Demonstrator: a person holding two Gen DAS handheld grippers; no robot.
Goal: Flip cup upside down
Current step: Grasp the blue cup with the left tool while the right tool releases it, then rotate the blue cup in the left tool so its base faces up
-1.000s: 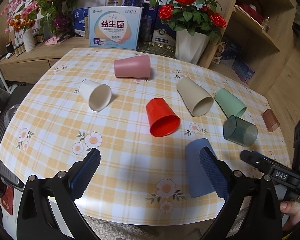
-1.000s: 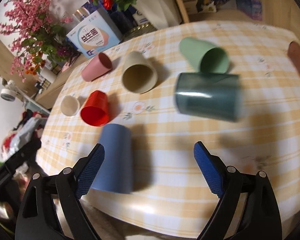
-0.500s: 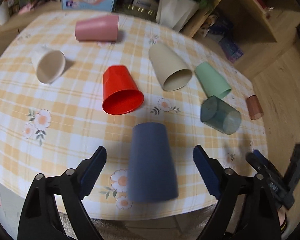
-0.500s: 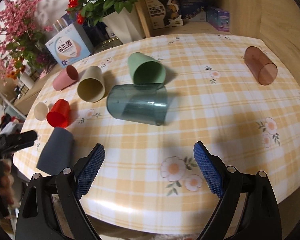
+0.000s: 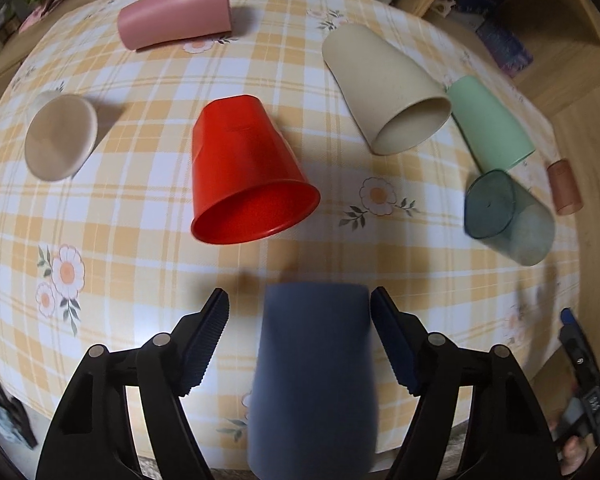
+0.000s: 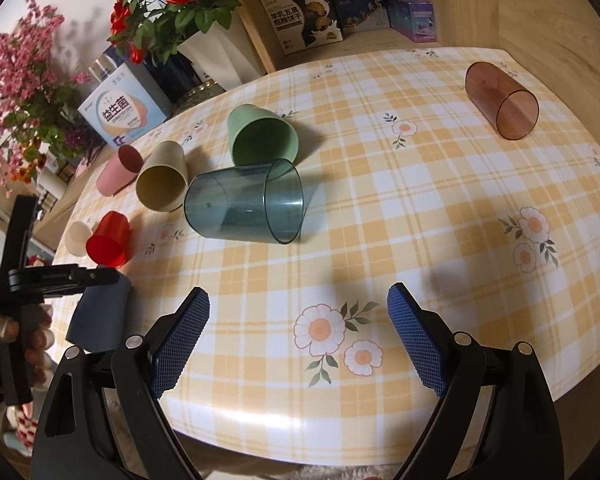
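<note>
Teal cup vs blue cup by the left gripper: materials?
Teal cup: likely clear tinted hard plastic, glossy; the tablecloth shows through its wall. Blue cup: opaque, matte, no glare; probably plastic or fibre composite, though blur leaves it open.

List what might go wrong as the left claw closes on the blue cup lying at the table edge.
1. The left claw straddles the blue cup unevenly: one pad looks close, the other has a gap, so closing may roll the cup.
2. The cup lies at the table edge and could fall off.
3. The red cup lies just ahead; a push forward could knock it.
</note>
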